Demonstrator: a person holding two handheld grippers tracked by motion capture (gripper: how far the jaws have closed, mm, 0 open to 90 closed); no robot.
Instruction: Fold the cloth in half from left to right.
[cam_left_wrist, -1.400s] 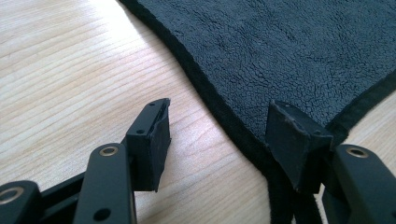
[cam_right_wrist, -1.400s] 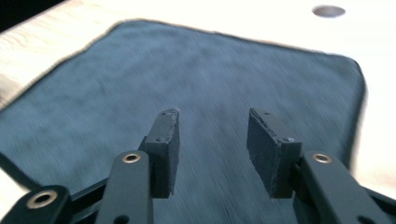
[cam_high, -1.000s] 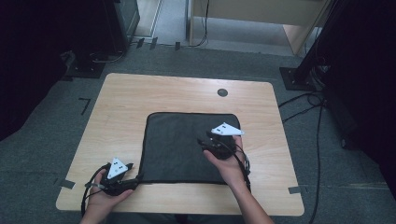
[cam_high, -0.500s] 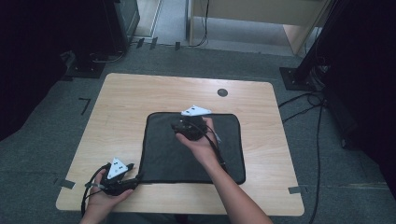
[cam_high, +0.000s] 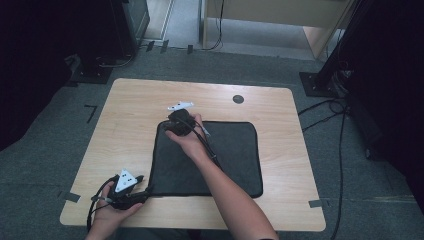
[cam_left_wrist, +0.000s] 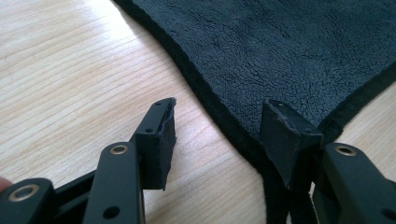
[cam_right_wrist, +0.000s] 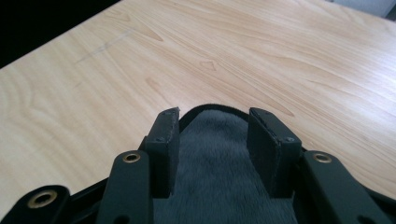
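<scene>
A dark fleecy cloth (cam_high: 225, 150) lies flat on the wooden table (cam_high: 130, 115). My left gripper (cam_high: 146, 191) rests at the cloth's near left corner. In the left gripper view the left gripper (cam_left_wrist: 219, 119) is open and its jaws have just closed a little. The cloth's hem (cam_left_wrist: 219, 116) runs between them, untouched by the pads. My right gripper (cam_high: 169, 125) hovers at the cloth's far left corner. In the right gripper view the right gripper (cam_right_wrist: 212, 116) is open, with the rounded cloth corner (cam_right_wrist: 215, 135) lying between and under its jaws.
A small dark round cap (cam_high: 238, 99) sits in the tabletop behind the cloth. Bare wood surrounds the cloth on all sides. Cables (cam_high: 325, 112) and a black stand base (cam_high: 320, 82) lie on the floor off the table's right side.
My right hand has swept left along the cloth's far edge, from its far right corner to its far left corner. The left hand has stayed put.
</scene>
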